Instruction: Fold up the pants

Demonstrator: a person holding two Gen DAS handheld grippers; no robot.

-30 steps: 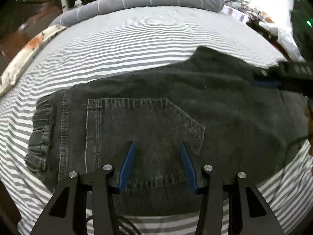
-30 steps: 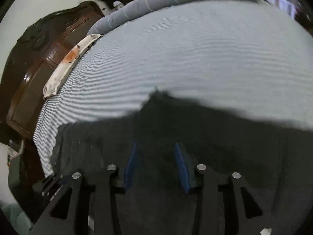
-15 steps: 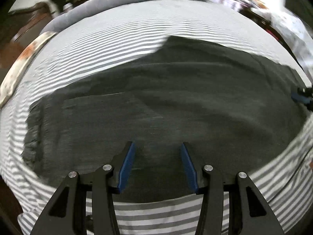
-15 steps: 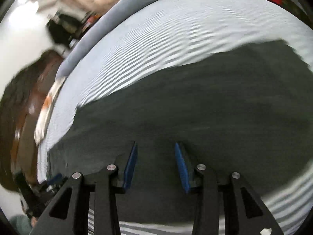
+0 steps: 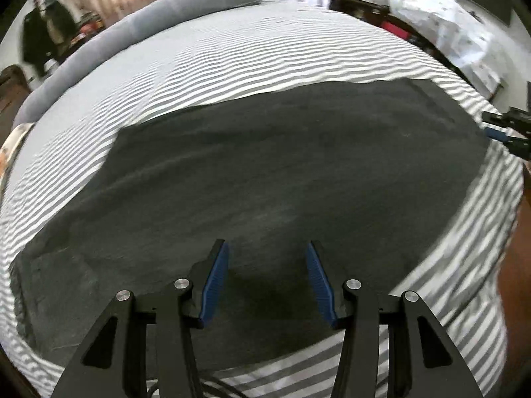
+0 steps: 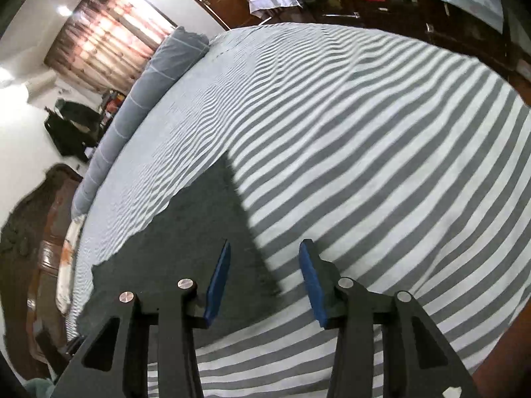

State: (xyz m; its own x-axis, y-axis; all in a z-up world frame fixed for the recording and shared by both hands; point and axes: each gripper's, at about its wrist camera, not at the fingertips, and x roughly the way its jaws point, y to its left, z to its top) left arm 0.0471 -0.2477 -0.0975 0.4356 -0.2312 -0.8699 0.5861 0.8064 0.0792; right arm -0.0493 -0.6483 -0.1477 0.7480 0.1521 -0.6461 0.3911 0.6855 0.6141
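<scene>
Dark grey pants point(image 5: 265, 165) lie flat along the striped bed sheet point(image 5: 232, 56), waist end at the lower left and leg end at the far right. My left gripper point(image 5: 266, 243) hovers open over the middle of the leg with nothing between its blue pads. At the right edge of this view my right gripper point(image 5: 501, 129) is beside the leg end. In the right wrist view the pants' hem corner point(image 6: 205, 238) lies under my right gripper point(image 6: 266, 243). Its jaws are opening and grip nothing; the hem edge and sheet show below the gap.
A long grey bolster point(image 5: 149, 23) runs along the bed's far side. A dark wooden headboard point(image 6: 43, 232) stands at the left, and dark furniture point(image 6: 431, 10) beyond the far edge. The bed's wooden side point(image 5: 517, 282) is near at the right.
Both grippers have swept along the pants away from the waist and back pocket toward the leg end. The right gripper now sits over the hem corner, and both have rolled.
</scene>
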